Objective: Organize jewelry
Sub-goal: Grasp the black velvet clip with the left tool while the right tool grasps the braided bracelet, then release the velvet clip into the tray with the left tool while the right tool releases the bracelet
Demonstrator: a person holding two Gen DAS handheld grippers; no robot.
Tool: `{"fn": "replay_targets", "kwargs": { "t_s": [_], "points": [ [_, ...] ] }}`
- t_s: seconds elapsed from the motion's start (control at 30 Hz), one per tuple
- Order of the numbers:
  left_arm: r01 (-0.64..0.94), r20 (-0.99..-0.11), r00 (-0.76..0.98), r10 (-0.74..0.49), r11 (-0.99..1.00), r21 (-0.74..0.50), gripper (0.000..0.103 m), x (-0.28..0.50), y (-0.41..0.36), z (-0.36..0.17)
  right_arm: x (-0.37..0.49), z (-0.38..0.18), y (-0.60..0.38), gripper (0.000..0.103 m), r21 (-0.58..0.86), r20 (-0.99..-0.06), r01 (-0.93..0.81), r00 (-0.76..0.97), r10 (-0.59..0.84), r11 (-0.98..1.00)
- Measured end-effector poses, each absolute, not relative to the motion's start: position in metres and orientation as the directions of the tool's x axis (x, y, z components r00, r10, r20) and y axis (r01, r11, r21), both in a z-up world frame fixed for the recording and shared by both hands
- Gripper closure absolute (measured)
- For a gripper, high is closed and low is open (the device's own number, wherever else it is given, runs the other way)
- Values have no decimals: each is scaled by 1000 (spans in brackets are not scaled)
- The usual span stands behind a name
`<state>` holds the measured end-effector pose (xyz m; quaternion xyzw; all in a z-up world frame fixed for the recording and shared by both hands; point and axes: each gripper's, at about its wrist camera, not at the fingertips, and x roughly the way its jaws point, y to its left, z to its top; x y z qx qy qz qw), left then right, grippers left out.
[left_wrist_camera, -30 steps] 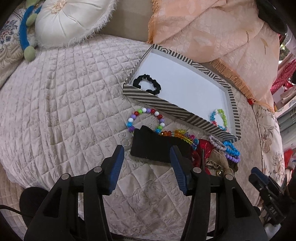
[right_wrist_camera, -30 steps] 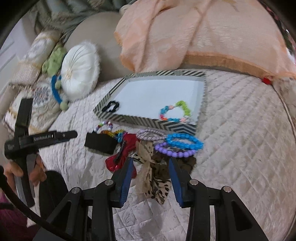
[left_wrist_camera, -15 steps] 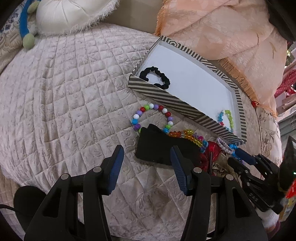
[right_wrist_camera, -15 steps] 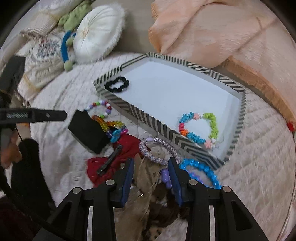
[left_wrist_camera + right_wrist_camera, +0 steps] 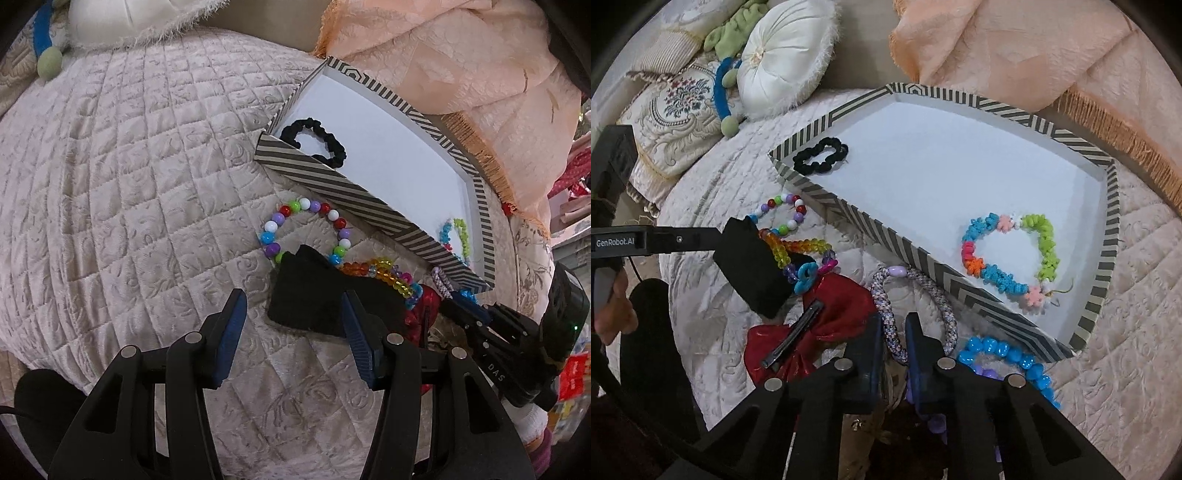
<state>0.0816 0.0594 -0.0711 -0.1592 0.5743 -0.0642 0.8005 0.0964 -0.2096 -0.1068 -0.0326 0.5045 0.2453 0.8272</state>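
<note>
- Since half a second before, my right gripper [image 5: 892,345] had narrowed from well apart to nearly shut around the near arc of the braided band [image 5: 914,306]; my left gripper [image 5: 291,334] had barely shifted.
- Step in hand, as I judged it: picking the band from the pile to carry it to the tray [image 5: 1106,236]. I could not tell whether the pads pressed the band or only flanked it.
- My left gripper stood wide open and empty, poised low over the quilt [image 5: 129,184], its right finger in front of the black pad [image 5: 314,291].
- Already in the tray: a black scrunchie [image 5: 820,157] in the far-left corner and a knotted bracelet [image 5: 1008,258] near the right wall.
- Left outside: the bead bracelet [image 5: 306,229], the crystal strand [image 5: 798,251], the red bow [image 5: 827,325] with its clip, and the blue beads [image 5: 1001,350] with purple ones just beside.
- Next move, by my reckoning: a firm close, a lift clear of the bow, then a pass over the tray's near striped wall, which stood just beyond the band.
- Open room lay across the tray's middle, between scrunchie and bracelet; the peach throw [image 5: 1034,55] bordered the far wall.
</note>
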Motion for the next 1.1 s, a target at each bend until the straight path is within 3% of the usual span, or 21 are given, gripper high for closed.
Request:
{"fn": "replay_targets", "kwargs": {
  "t_s": [0.3,0.5,0.57,0.6,0.7,1.1],
  "points": [
    [-55,-881,310,-359,918,-393,42,91,50,-81,79,-70,-245,96,319,-757,-358,461,463,878],
    [-43,-899,289,-329,934,-355,43,98,40,-95,70,-54,-265,96,447,-677,-315,493,547,837],
    [-40,-893,306,-332,932,-360,55,98,40,-94,69,-53,-270,96,492,-652,-298,497,573,818],
    [-39,-893,311,-327,934,-355,70,97,39,-94,68,-53,-272,96,502,-646,-293,499,578,814],
    [-16,-890,333,-312,942,-336,87,94,40,-87,66,-52,-275,96,519,-637,-279,503,584,808],
    [57,-842,418,-342,934,-352,90,71,56,-33,53,-40,-273,96,534,-614,-287,515,598,795]
  ]
}}
